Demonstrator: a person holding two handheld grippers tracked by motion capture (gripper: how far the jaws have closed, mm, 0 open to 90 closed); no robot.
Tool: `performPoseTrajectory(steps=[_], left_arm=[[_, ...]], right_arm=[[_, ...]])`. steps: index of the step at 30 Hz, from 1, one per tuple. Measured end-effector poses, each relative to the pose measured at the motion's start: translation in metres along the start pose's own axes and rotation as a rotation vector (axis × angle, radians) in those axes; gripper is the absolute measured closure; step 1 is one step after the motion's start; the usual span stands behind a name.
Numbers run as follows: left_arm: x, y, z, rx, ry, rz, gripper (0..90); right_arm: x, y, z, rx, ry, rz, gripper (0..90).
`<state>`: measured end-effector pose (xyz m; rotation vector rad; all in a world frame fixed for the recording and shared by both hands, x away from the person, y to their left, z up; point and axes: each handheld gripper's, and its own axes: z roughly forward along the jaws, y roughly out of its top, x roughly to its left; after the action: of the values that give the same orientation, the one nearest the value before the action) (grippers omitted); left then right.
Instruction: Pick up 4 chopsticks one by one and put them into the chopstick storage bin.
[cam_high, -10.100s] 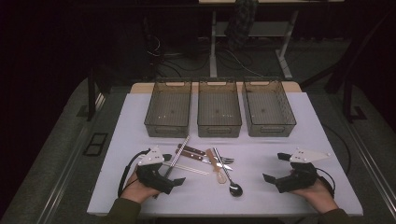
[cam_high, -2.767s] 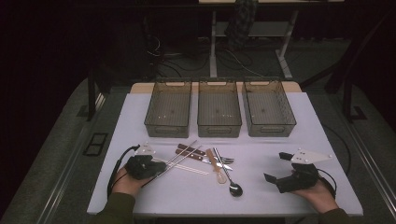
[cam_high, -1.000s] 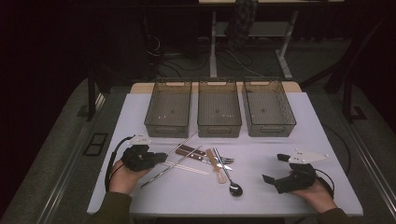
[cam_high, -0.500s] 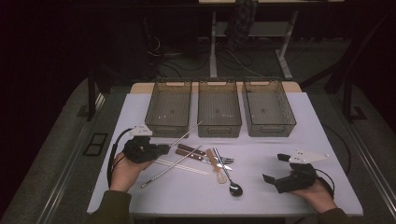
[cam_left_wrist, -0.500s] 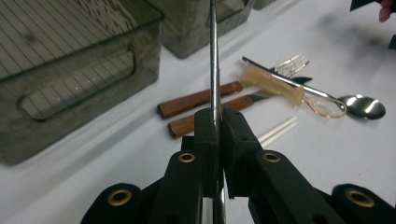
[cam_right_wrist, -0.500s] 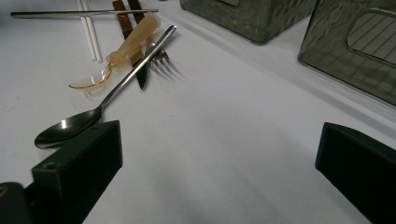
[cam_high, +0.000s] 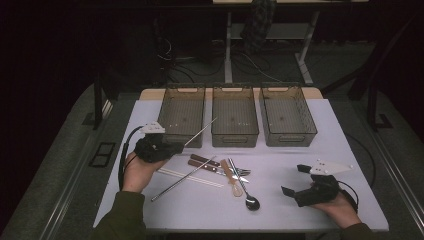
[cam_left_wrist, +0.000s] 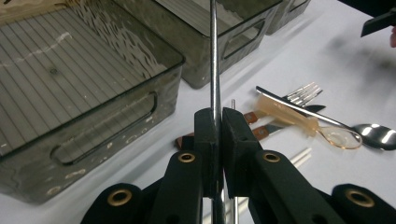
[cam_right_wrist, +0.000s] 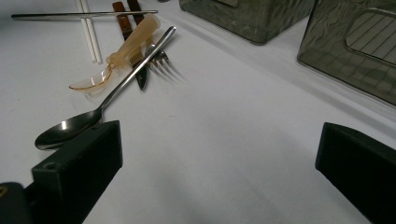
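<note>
1. High view: the left gripper (cam_high: 172, 148) is held above the table (cam_high: 280, 210), clenched on a thin metal chopstick (cam_high: 200, 132) that slants up toward the left bin (cam_high: 183, 116), its free tip over the bin's near right corner.
2. A second metal chopstick (cam_high: 182, 178) lies flat on the table, crossing a pair of white chopsticks (cam_high: 190, 177).
3. Left gripper view: the two black jaws are closed tight on the metal chopstick (cam_left_wrist: 214, 56), which rises between them in front of the left bin (cam_left_wrist: 88, 84); the second chopstick's tip (cam_left_wrist: 233, 103) shows just beyond the jaws.
4. Right gripper view: the jaws stand wide apart with nothing between them, low over the bare table (cam_right_wrist: 233, 154).
5. High view: the right gripper (cam_high: 299, 182) rests in the hand at the table's near right, well apart from the cutlery.
6. Cutlery heap, centre of table: a steel spoon (cam_high: 248, 198), an amber plastic spoon (cam_high: 231, 178), a fork (cam_high: 239, 170) and brown-handled utensils (cam_high: 202, 163) overlap one another.
7. The middle bin (cam_high: 235, 115) and right bin (cam_high: 287, 116) stand beside the left one.
</note>
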<state>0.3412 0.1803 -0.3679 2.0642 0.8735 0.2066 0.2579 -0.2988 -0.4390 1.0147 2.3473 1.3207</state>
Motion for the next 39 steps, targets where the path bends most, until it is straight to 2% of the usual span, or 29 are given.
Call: performPoseTrajectory(steps=[8, 17, 27, 30, 35, 39], left_arm=[[0.006, 0.011, 0.007, 0.011, 0.012, 0.003, 84.6], [0.015, 0.026, 0.014, 0.029, 0.027, 0.007, 84.6], [0.027, 0.043, 0.022, -0.006, 0.044, 0.0, 84.7], [0.033, 0.047, 0.023, -0.016, 0.052, 0.013, 84.7], [0.047, 0.055, 0.024, -0.039, 0.071, -0.014, 84.7], [0.057, 0.056, 0.028, -0.023, 0.092, -0.024, 84.7]], right_arm=[[0.0, 0.0, 0.0, -0.002, -0.001, 0.006, 0.5], [-0.003, -0.001, -0.001, -0.014, 0.003, 0.034, 0.5], [-0.003, -0.002, -0.002, -0.015, -0.007, 0.034, 0.5], [-0.003, -0.002, -0.002, -0.015, -0.009, 0.037, 0.5], [-0.002, -0.002, -0.003, -0.021, -0.007, 0.034, 0.5], [-0.002, -0.002, -0.003, -0.02, -0.008, 0.037, 0.5]])
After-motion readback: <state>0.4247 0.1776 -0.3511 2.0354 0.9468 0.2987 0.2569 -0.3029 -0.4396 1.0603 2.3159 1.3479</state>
